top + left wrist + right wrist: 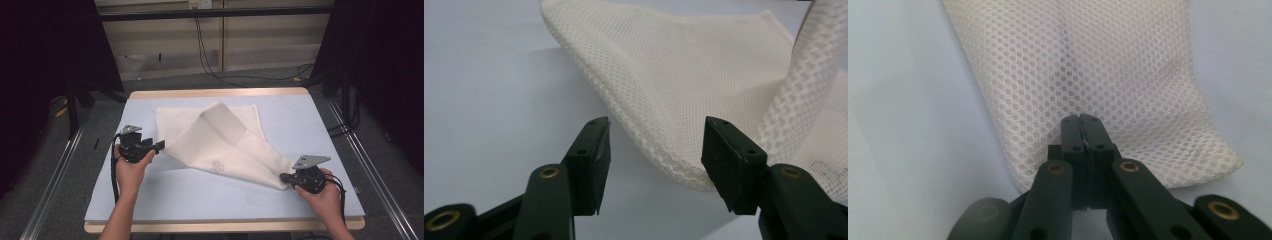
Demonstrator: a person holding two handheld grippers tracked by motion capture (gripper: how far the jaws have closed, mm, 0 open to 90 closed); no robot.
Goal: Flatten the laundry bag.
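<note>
- Cloth point(220, 142), white mesh, lies spread on the worktop point(150, 200), taking up its middle and far part; one flap is folded over diagonally, so a raised ridge runs from the far centre down toward the near right corner of the fabric; in the left gripper view its weave reads as fine netting with a doubled, rounded edge point(664, 160)
- Worktop is pale blue with a wooden border showing at the far and near edges; it stands on a grey floor point(40, 165) between metal rails
- Right hand-held gripper point(286, 178) sits at the near right of the worktop, held by the person's right hand point(322, 192); its jaws are pressed together on the near right corner of the cloth, and in the right gripper view point(1082, 131) the mesh runs straight in between the closed pads
- Left hand-held gripper point(160, 146) sits at the left edge of the cloth, held by the left hand point(131, 167); its jaws stand roughly half apart; in the left gripper view point(655, 150) the folded edge of the cloth lies in the gap between them, close to the right pad, with neither pad pressing on it
</note>
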